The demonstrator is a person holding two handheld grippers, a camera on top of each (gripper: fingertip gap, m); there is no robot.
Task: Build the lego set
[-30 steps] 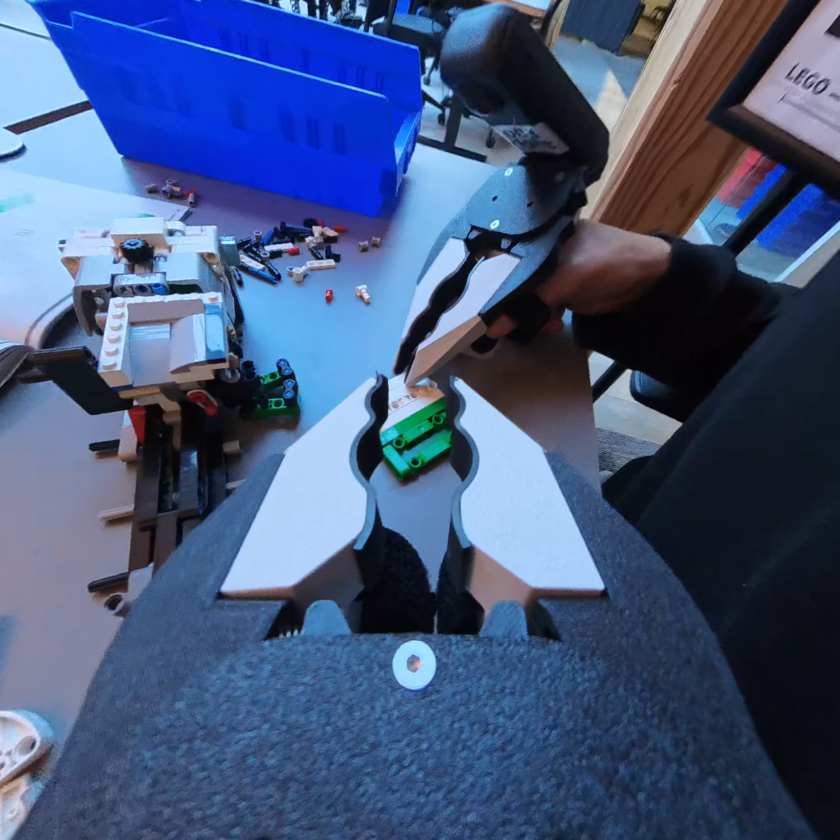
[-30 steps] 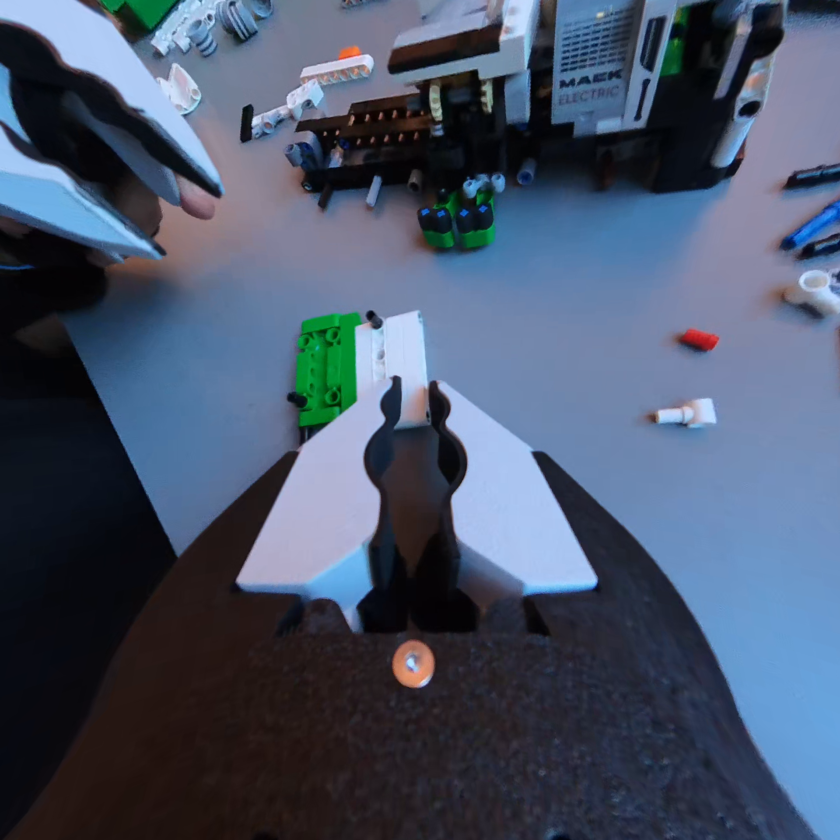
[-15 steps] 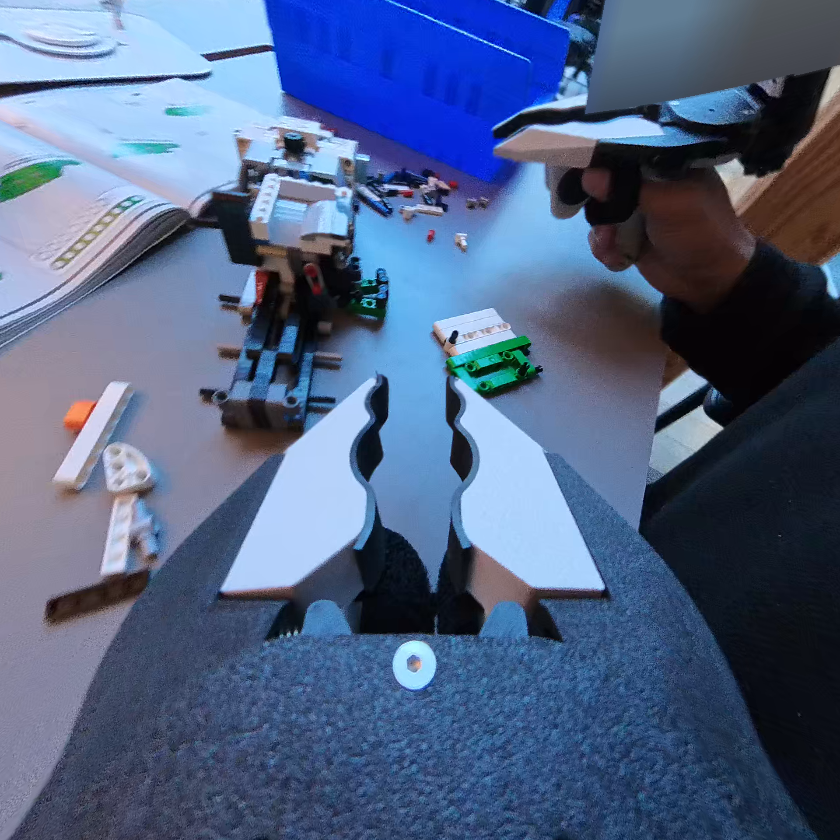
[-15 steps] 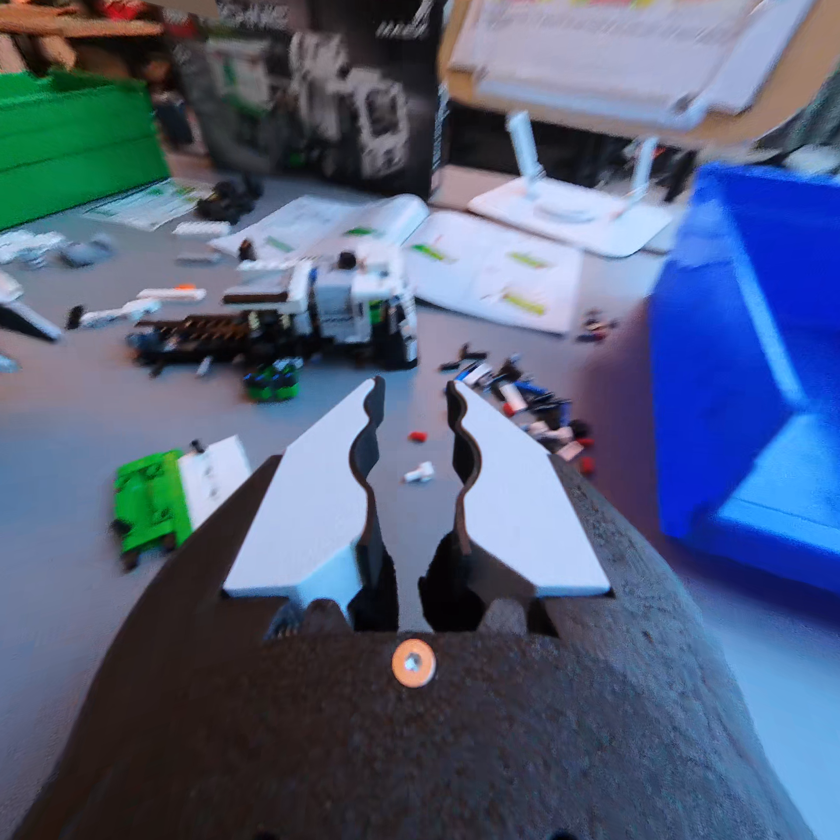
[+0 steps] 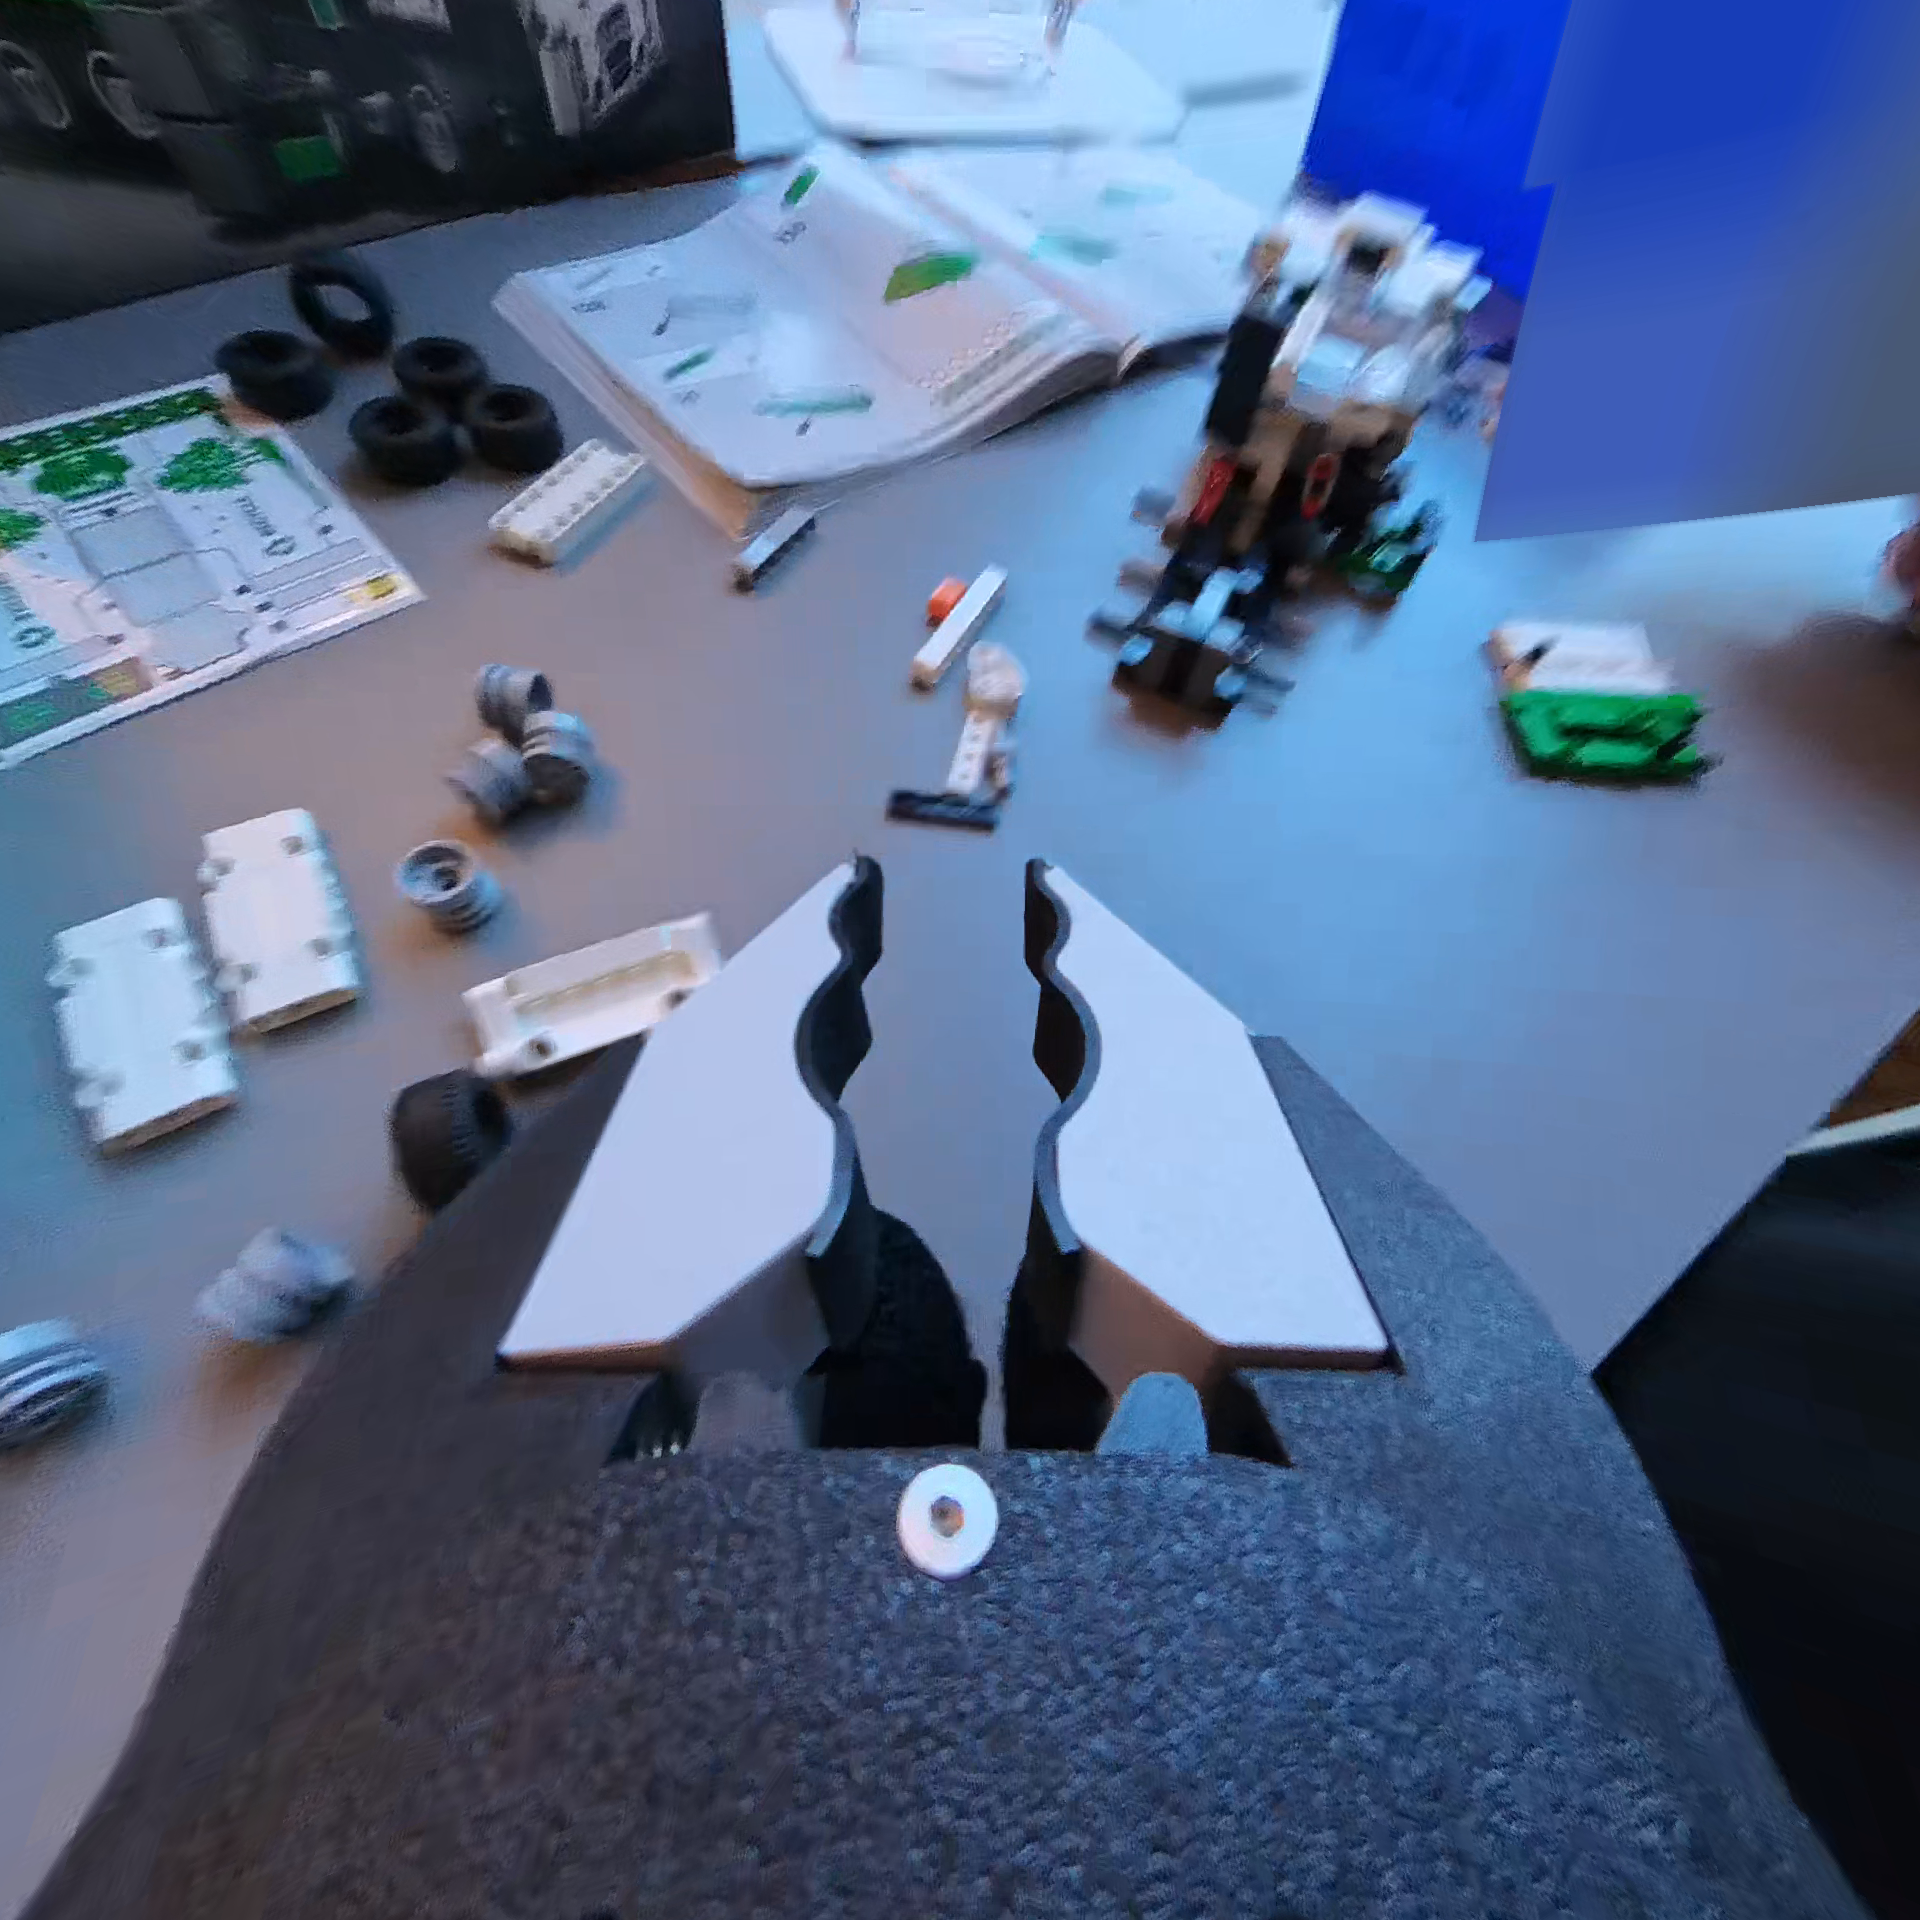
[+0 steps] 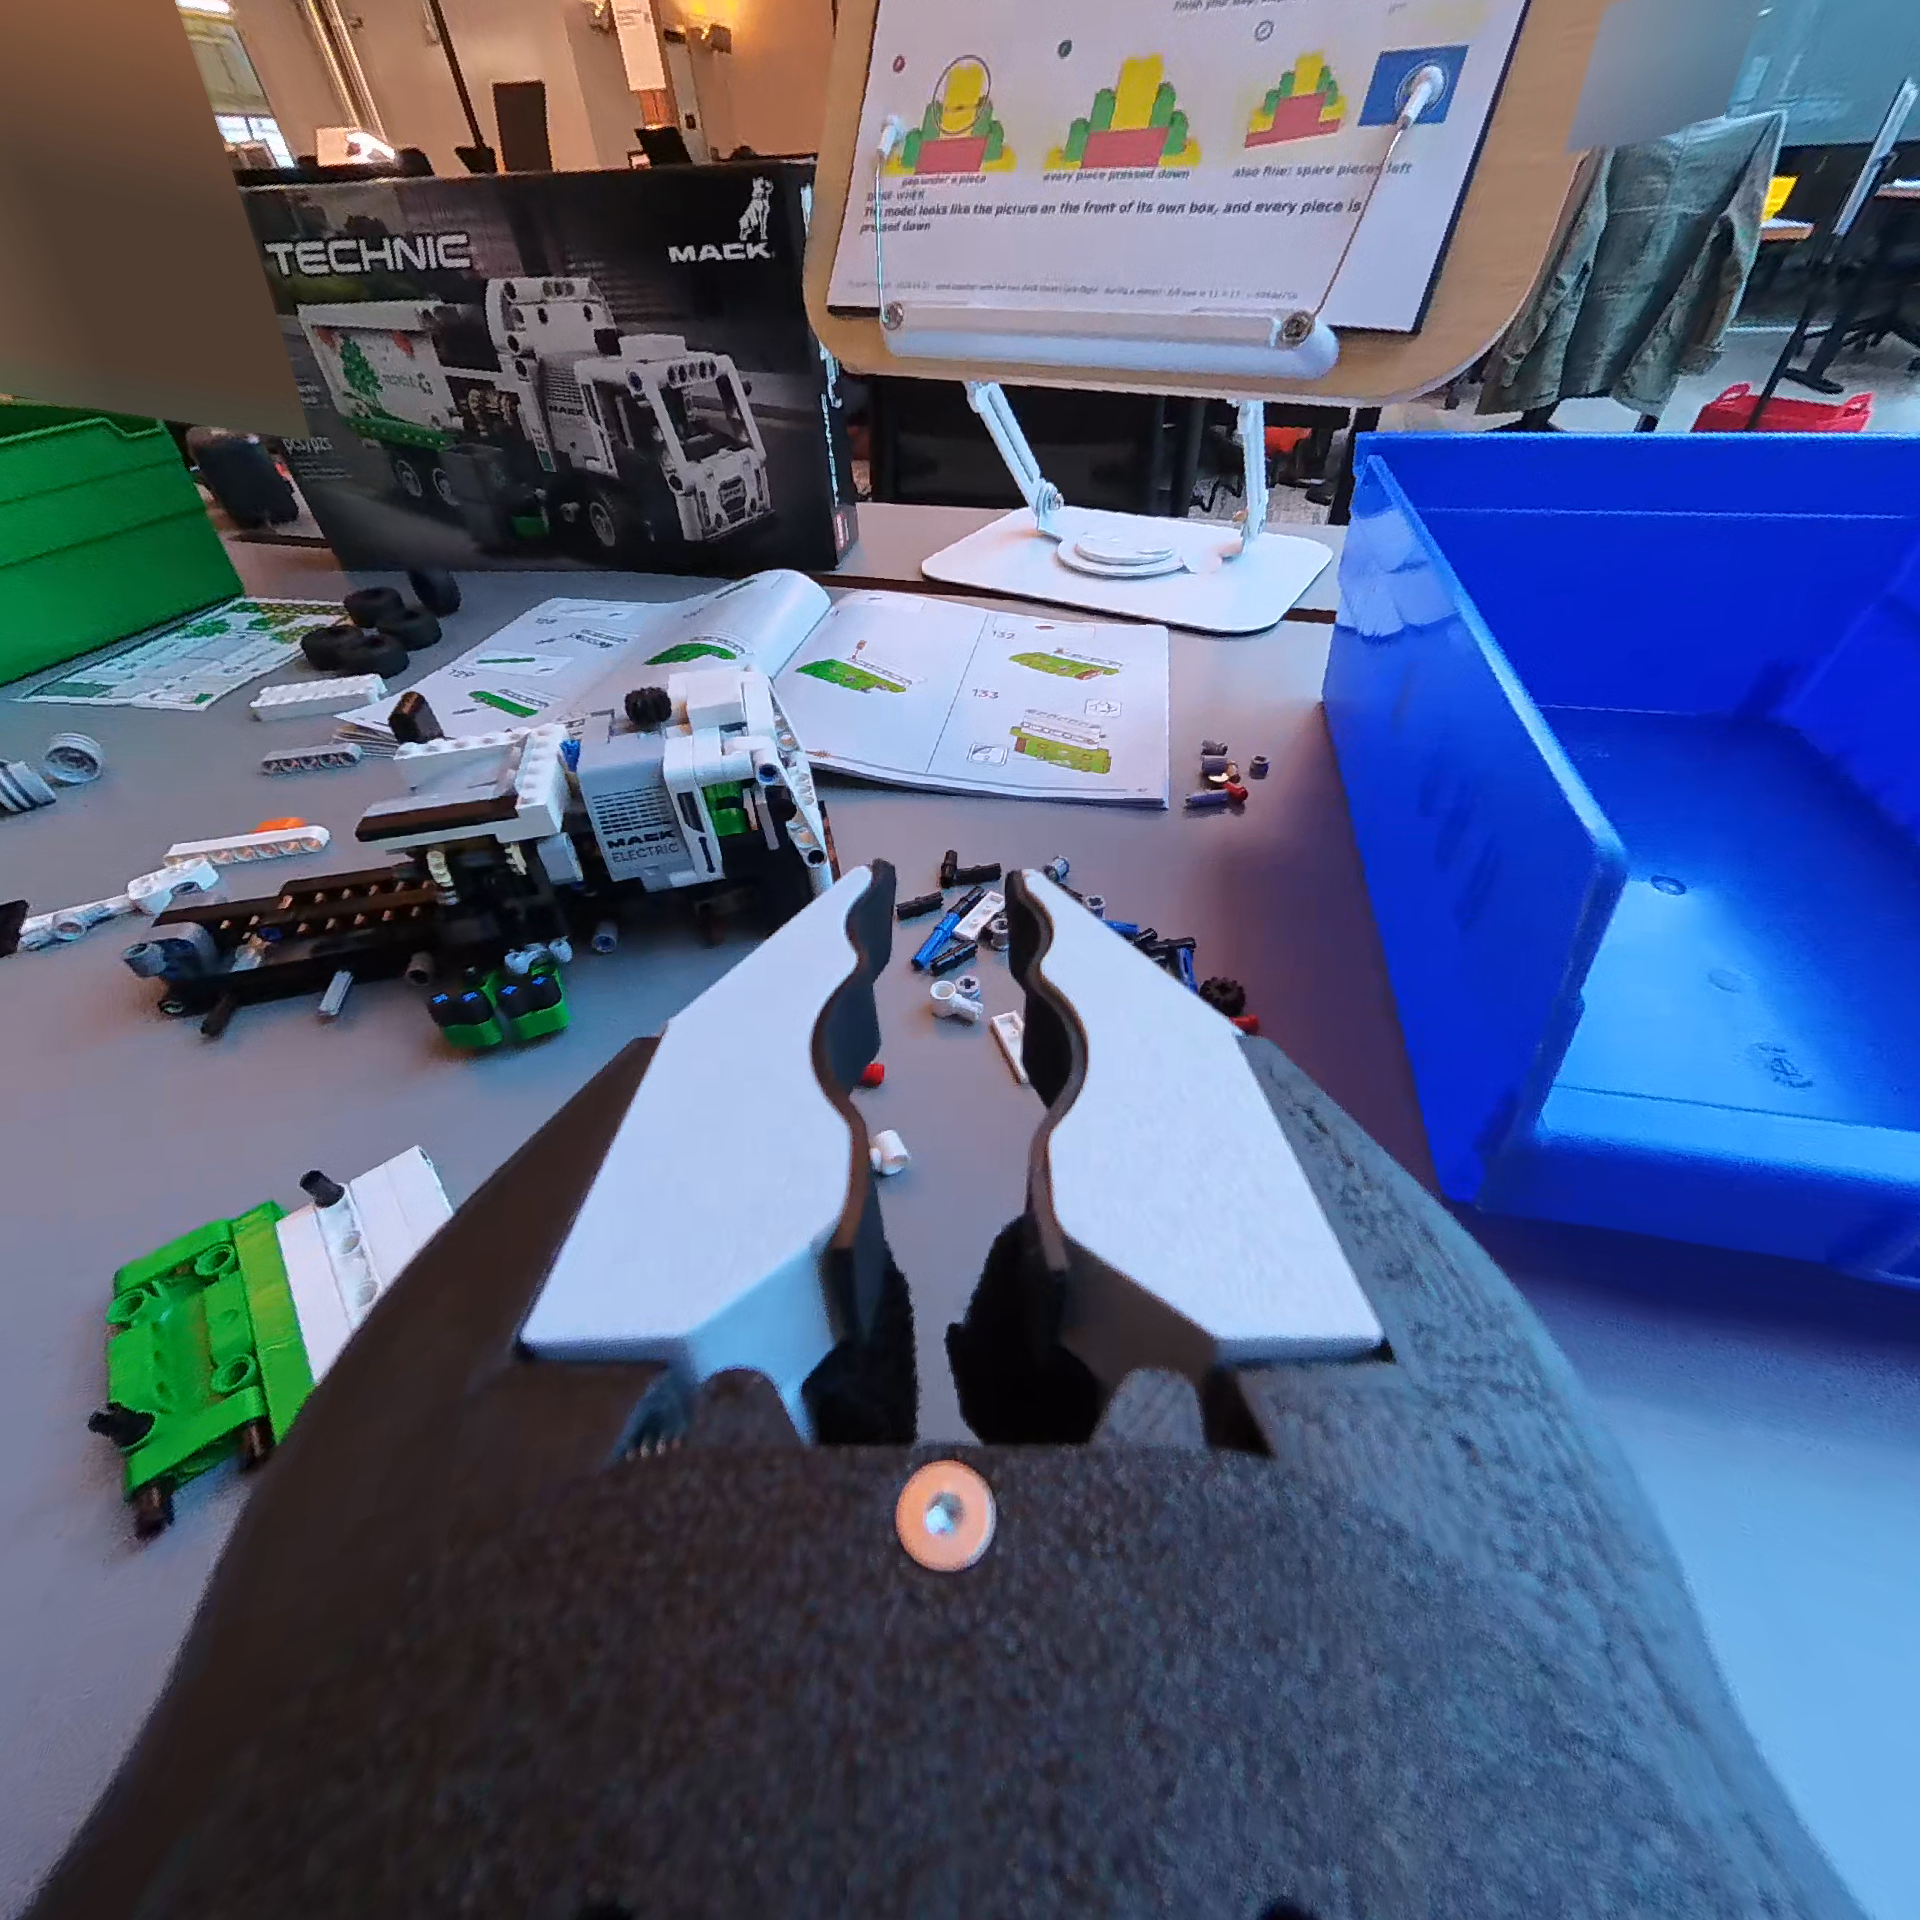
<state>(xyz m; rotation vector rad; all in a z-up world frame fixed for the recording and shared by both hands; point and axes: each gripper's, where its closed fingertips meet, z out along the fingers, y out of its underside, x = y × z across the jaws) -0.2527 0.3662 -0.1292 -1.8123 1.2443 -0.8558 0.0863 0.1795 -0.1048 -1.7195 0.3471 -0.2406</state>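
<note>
The half-built white and black truck model [image 6: 582, 842] stands on the grey table, also in the left wrist view [image 5: 1288, 488]. A green and white panel assembly [image 6: 260, 1320] lies flat near the table's front edge, low left of my right gripper, and at the right of the left wrist view [image 5: 1590, 696]. My left gripper [image 5: 951, 883] is open and empty above bare table. My right gripper [image 6: 940, 883] is open and empty above a scatter of small pins [image 6: 966, 935].
A blue bin [image 6: 1621, 831] stands at the right. The open instruction booklet [image 6: 935, 686], set box [image 6: 540, 364] and a paper stand [image 6: 1132, 561] are at the back. Black tyres [image 5: 416, 395], grey wheel hubs [image 5: 520, 738], white panels [image 5: 208, 977] and a sticker sheet [image 5: 156, 551] lie at the left. The gap from one gripper's tips to the other's is roughly 40 cm.
Both grippers have pulled back from the green and white panel, which stays on the table. The left one has swung left toward the loose parts; the right one has risen and turned toward the pins.
</note>
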